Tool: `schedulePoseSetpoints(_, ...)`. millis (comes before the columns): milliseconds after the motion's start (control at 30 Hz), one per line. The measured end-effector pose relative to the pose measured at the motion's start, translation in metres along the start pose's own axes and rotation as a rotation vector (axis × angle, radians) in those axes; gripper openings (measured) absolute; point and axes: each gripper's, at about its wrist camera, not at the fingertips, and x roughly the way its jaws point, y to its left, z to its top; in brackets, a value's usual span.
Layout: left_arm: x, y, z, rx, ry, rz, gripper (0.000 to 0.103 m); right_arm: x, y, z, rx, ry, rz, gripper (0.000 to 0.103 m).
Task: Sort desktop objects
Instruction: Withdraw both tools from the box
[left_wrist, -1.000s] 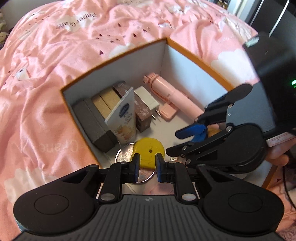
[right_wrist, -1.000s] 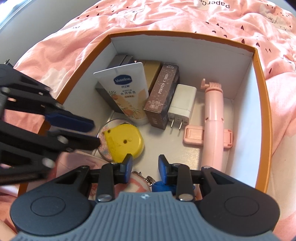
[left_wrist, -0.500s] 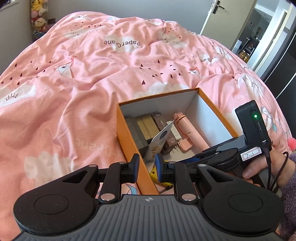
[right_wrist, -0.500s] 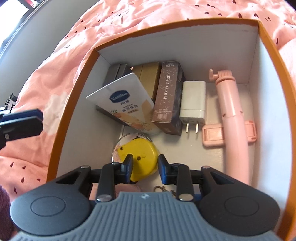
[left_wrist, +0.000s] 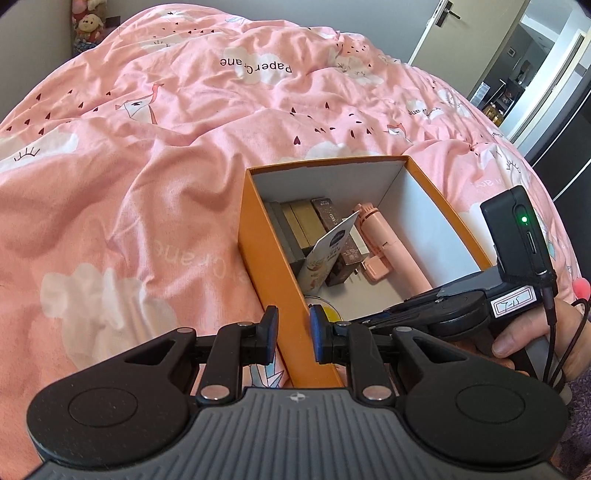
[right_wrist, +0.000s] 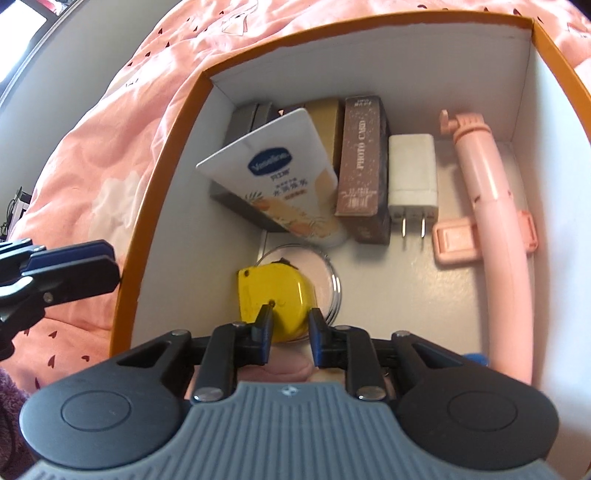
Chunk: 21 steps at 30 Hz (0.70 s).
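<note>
An orange box (left_wrist: 266, 258) with white inner walls (right_wrist: 369, 66) sits on the pink bed. It holds a Vaseline tube (right_wrist: 280, 181), a brown photo-card box (right_wrist: 362, 158), a white charger (right_wrist: 412, 173), a pink selfie stick (right_wrist: 491, 236), dark and gold boxes, and a yellow tape measure (right_wrist: 273, 295) lying on a round clear-lidded tin (right_wrist: 325, 269). My right gripper (right_wrist: 290, 325) is open and empty inside the box, its fingers just above the tape measure. My left gripper (left_wrist: 291, 332) is open and empty, outside the box above its near left wall.
The pink duvet (left_wrist: 147, 166) with white clouds surrounds the box. A door (left_wrist: 461, 44) and a dark hallway lie at the far right. The right hand-held gripper body (left_wrist: 509, 258) hangs over the box's right side. A blue item (right_wrist: 476, 358) peeks at the box's near edge.
My left gripper has drawn back up and left out of the box. My right gripper has moved deeper into the box, down toward the yellow tape measure. Both stay open.
</note>
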Motion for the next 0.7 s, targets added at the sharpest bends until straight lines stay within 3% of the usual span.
schedulePoseSetpoints(133, -0.003, -0.002, -0.003, -0.003, -0.002, -0.002, 0.02, 0.0, -0.004, -0.002, 0.025, 0.002, 0.038, 0.019)
schedulePoseSetpoints(300, -0.007, -0.007, -0.009, 0.011, -0.004, 0.026, 0.02, -0.014, 0.007, -0.006, -0.035, -0.049, -0.02, 0.02)
schedulePoseSetpoints(600, -0.026, -0.031, -0.019, 0.035, -0.039, 0.08, 0.02, -0.063, 0.038, -0.03, -0.169, -0.23, -0.14, 0.021)
schedulePoseSetpoints(700, -0.035, -0.04, -0.023, 0.038, -0.06, 0.091, 0.02, -0.083, 0.051, -0.042, -0.214, -0.301, -0.161, 0.029)
